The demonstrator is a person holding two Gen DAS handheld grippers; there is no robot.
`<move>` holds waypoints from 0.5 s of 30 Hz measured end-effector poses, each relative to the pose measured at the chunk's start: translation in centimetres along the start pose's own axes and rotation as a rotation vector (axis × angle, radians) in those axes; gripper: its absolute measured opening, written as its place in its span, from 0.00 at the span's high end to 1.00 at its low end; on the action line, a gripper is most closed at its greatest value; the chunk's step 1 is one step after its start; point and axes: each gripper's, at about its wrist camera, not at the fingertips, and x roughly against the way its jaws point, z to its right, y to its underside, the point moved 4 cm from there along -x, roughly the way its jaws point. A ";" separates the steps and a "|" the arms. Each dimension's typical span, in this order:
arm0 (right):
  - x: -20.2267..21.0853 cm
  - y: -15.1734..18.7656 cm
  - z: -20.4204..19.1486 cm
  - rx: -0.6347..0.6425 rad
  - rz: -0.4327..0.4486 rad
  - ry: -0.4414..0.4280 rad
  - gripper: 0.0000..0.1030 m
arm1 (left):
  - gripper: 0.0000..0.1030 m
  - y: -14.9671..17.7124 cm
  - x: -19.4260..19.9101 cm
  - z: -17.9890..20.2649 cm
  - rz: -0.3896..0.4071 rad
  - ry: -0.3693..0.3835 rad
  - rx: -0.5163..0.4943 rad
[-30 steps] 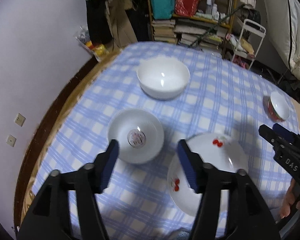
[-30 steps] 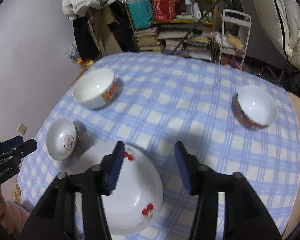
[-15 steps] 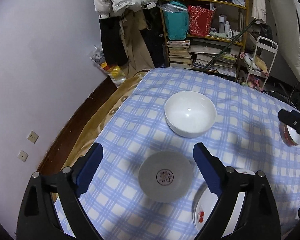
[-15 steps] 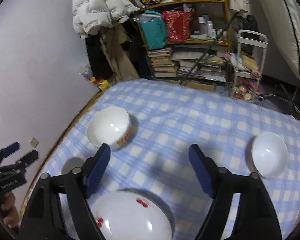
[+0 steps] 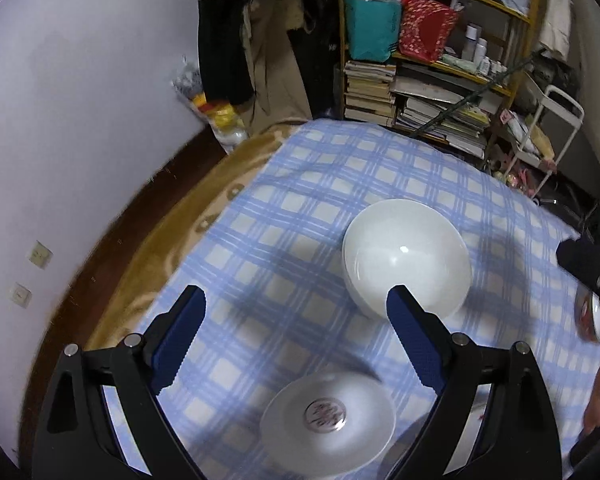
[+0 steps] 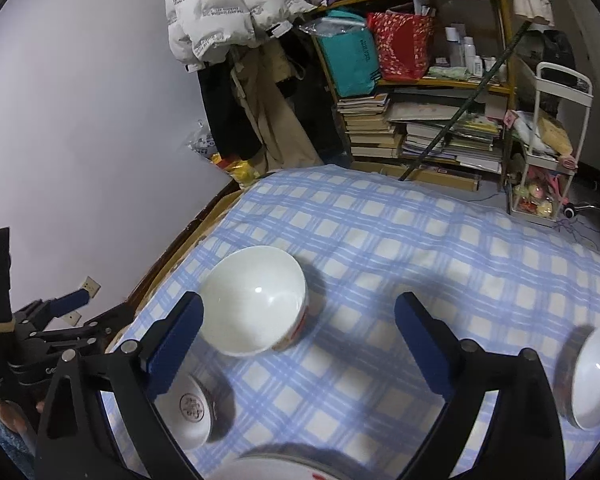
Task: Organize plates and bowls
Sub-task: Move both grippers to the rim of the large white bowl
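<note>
**Both claws wide open above a table of bowls**

The left claw (image 5: pixel 296 334) hangs spread wide, holding nothing. An upside-down small bowl (image 5: pixel 327 420) lies just below and between its fingers; a large white bowl (image 5: pixel 406 256) sits ahead, slightly right. The right claw (image 6: pixel 298 338) is equally wide and empty, the large bowl ahead-left, a red-sided bowl (image 6: pixel 594 376) far right. The left claw looks nearer the small bowl.

Large white bowl (image 5: pixel 406 256) upright; small bowl (image 5: pixel 328 426) with red emblem nearer; red-patterned bowl (image 6: pixel 592 376) well apart

Glossy ceramic bowl (image 5: pixel 406 256), cloth tablecloth (image 5: pixel 300 208)
</note>
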 end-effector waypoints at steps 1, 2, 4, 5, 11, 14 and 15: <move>-0.7 0.0 0.0 0.000 -0.016 -0.003 0.02 | 0.12 -0.1 -0.7 0.1 0.000 0.010 0.001; -1.5 0.0 -0.1 -0.001 -0.033 -0.009 0.02 | 0.12 -0.2 -1.7 0.3 -0.016 0.013 -0.011; -2.7 0.1 -0.1 -0.002 -0.061 -0.024 0.02 | 0.12 -0.1 -3.3 0.7 -0.052 0.019 -0.034; -3.2 0.2 0.0 -0.006 -0.070 -0.031 0.02 | 0.12 -0.1 -4.0 0.9 -0.065 0.016 -0.039; -6.6 0.7 0.4 0.006 -0.151 -0.011 0.02 | 0.12 0.1 -7.4 1.5 -0.118 0.035 -0.031; -8.2 1.1 0.5 0.039 -0.195 0.023 0.02 | 0.12 0.0 -8.6 1.9 -0.151 0.034 -0.057; -8.7 1.2 0.6 0.042 -0.210 0.030 0.02 | 0.12 0.0 -8.9 2.0 -0.162 0.035 -0.066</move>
